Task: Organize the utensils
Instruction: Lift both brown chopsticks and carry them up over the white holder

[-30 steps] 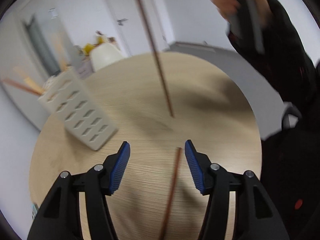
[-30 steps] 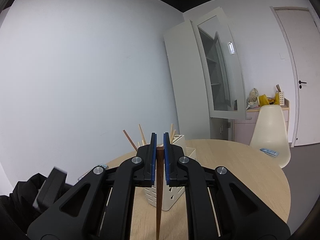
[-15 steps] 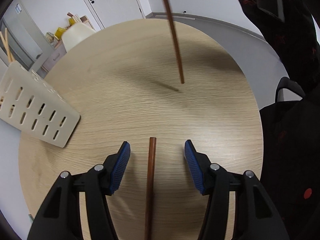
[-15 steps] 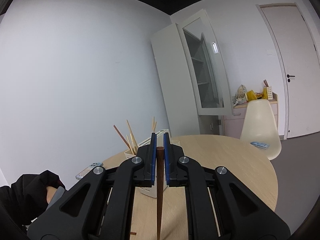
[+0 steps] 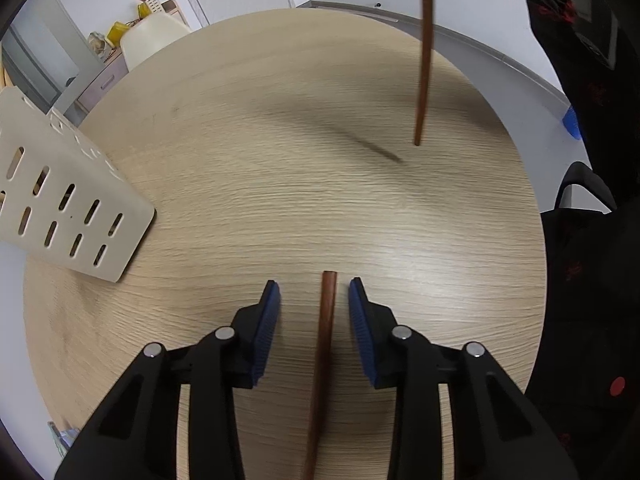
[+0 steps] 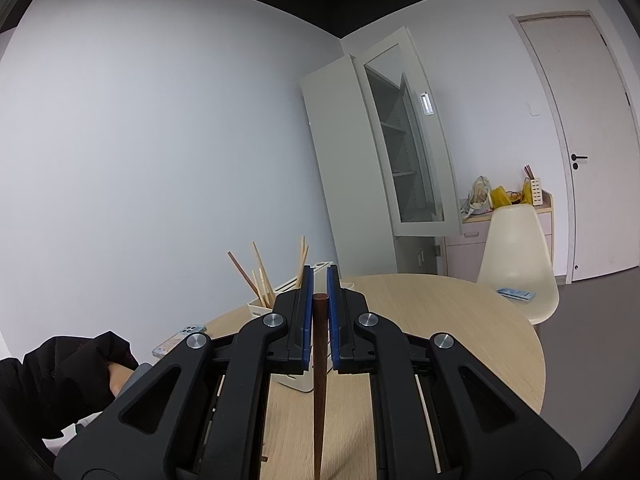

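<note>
A dark brown chopstick (image 5: 324,344) lies on the round wooden table (image 5: 280,184). My left gripper (image 5: 314,296) is open, with a finger on each side of the chopstick's far end. My right gripper (image 6: 319,300) is shut on a second brown chopstick (image 6: 319,368), which hangs down above the table; it also shows in the left wrist view (image 5: 423,60). A white slotted utensil holder (image 5: 60,200) stands at the table's left edge. In the right wrist view the holder (image 6: 288,292) has several chopsticks sticking up from it.
A cream chair (image 6: 516,256) stands behind the table, with a cabinet (image 6: 384,140) and a door (image 6: 580,140) beyond. A phone (image 6: 178,340) lies near the table edge. The person's dark sleeve (image 5: 580,80) is on the right.
My left gripper has narrowed and now has a finger on each side of the lying chopstick's end. The held chopstick has shifted right in the left wrist view. The right gripper stays shut.
</note>
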`<state>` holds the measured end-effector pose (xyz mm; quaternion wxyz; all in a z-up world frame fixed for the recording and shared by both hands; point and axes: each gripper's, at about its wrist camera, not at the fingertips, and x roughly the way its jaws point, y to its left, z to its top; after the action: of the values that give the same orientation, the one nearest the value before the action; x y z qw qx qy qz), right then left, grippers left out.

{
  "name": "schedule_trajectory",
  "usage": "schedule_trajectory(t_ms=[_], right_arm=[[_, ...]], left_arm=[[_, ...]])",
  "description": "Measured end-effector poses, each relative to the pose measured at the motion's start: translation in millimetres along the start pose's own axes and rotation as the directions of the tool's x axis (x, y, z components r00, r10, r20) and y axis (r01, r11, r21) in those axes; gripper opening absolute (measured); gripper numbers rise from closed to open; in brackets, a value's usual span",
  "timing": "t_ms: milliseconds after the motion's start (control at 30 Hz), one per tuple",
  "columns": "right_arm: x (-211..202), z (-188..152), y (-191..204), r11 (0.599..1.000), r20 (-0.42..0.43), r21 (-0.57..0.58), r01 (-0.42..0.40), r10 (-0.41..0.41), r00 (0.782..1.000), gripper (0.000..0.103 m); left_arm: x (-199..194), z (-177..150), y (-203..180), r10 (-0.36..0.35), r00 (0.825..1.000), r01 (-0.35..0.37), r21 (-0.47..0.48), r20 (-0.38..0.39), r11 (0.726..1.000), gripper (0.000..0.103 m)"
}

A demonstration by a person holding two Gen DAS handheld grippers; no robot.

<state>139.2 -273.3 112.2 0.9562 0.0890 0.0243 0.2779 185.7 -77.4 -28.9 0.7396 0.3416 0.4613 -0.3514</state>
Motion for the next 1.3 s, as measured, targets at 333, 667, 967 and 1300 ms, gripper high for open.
schedule_trajectory(t_ms=[333,667,967,1300], right_arm=[[2.6,-2.4,-3.9,1.000,-0.012,0.006,-0.009,0.009,1.000,0.006],[6.7,-4.1,-1.9,1.000,-0.030,0.013,-0.024,0.024,0.999,0.006],[8.0,-0.3,0.0,0.999,-0.029,0.009,-0.046,0.046,0.999,0.006],[17.6,7.3,0.6,0.996,-0.032,0.011,-0.094,0.094,0.995,0.006]], left_arm=[[2.9,2.9,13.3,-0.072,0.997,0.072,-0.052,0.001,0.996,0.019],[-3.9,1.9,-0.3,-0.008,0.997,0.012,-0.052,0.071,0.999,0.007],[-61.4,3.8,-1.2,0.136,0.966,-0.098,-0.178,0.220,0.979,0.007],[-138.1,-11.7,-1.0,0.249,0.885,-0.133,-0.298,0.393,0.945,0.007]])
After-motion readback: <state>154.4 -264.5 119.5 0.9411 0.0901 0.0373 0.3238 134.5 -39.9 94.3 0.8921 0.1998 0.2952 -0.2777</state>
